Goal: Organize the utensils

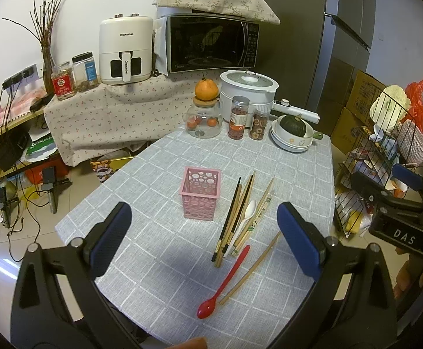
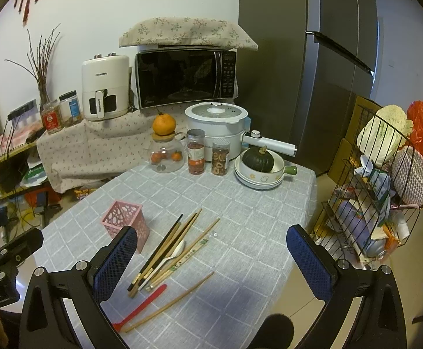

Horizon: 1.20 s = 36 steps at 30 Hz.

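On the left of the table (image 1: 153,247), which wears a grey checked cloth, stands the pink holder (image 1: 200,193), upright and perforated. As far as the left wrist view shows into its mouth, it looks empty, though the bottom is not fully visible. Just to its right lies the pile of chopsticks (image 1: 240,212), dark and pale ones fanned loosely together, with a white spoon (image 1: 248,212) resting among them. Nearer the table's front edge lie a red spoon (image 1: 226,282) and, just beside it, a single chopstick (image 1: 250,270), both a little apart from the pile.

By this showing the task has hardly begun: nothing sits in the holder, and every utensil is left to be gathered and stood inside it.

The left gripper (image 1: 205,241) hovers above the near part of the table, its fingers (image 1: 112,238) spread wide, holding nothing and touching nothing. The right gripper (image 2: 211,261) hangs over the near right part of the table with the pile and the red spoon showing between its fingers (image 2: 310,264); these too are spread wide and empty, clear of the cloth. In the left wrist view the right gripper also appears at the far right edge.
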Tool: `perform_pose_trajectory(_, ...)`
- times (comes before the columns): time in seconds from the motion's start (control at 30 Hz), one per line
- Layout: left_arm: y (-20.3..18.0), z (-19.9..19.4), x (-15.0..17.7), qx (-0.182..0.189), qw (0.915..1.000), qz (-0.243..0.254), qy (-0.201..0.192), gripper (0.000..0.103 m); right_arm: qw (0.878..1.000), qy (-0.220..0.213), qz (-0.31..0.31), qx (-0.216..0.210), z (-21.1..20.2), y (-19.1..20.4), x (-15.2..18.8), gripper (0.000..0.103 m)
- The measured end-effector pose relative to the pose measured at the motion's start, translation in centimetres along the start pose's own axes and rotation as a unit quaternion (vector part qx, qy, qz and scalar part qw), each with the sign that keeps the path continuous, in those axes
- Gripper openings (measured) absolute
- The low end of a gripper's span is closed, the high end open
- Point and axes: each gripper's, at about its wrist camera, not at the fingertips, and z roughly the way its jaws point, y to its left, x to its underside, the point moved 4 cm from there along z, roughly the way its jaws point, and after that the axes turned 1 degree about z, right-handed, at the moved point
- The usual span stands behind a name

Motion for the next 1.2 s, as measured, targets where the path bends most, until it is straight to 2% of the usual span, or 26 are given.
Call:
perform_pose_trajectory(0.97,-0.18,0.11,0.04,0.000,1.0000,0.000,0.000,0.100,1.000,0.002,0.001,-0.001,0.08,0.05,0.12,0.103)
perform_pose_trajectory(1.2,-0.25,0.97,0.53,0.002,0.9999,0.001,0.016,0.100,1.000,0.017,0.006,-0.003,0.81,-0.09,0.44,0.103)
